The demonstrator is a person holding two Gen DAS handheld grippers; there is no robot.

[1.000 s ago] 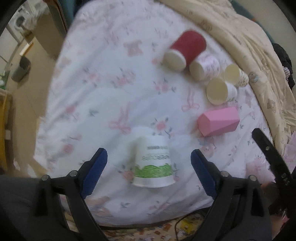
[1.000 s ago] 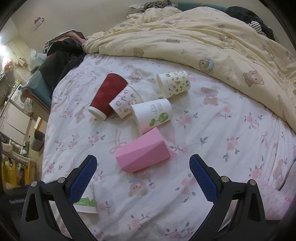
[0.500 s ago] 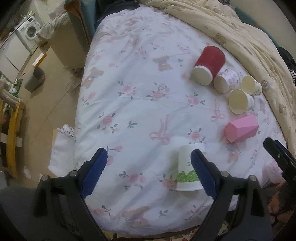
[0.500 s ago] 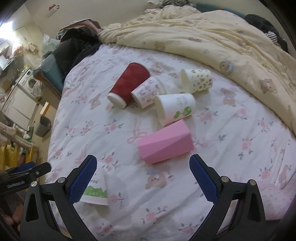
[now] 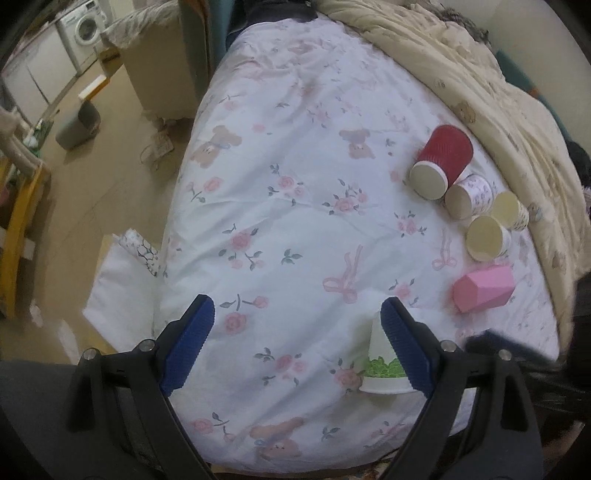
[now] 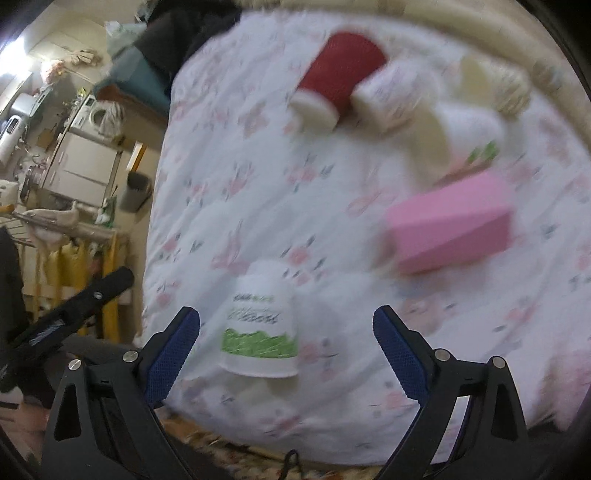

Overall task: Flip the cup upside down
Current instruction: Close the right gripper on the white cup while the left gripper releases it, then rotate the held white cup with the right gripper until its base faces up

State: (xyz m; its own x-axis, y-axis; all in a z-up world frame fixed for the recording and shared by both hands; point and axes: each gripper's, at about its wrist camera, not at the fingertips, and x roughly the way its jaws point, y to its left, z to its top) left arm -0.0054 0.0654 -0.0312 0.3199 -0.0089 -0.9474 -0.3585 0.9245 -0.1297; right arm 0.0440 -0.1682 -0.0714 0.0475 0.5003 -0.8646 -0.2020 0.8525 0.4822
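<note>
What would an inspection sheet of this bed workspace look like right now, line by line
Surface: floral bedsheet, wrinkled; cream bear-print quilt along the far side.
Job's things: white cup with green band stands rim down near the bed's front edge.
Clutter: red ribbed cup, three paper cups and a pink faceted cup, all lying on their sides.
Grippers: left gripper open, holding nothing; right gripper open, the cup in front of it.
Cables: dark cable at the bed's foot, partly seen.
Surroundings: washing machine, grey bin.
</note>
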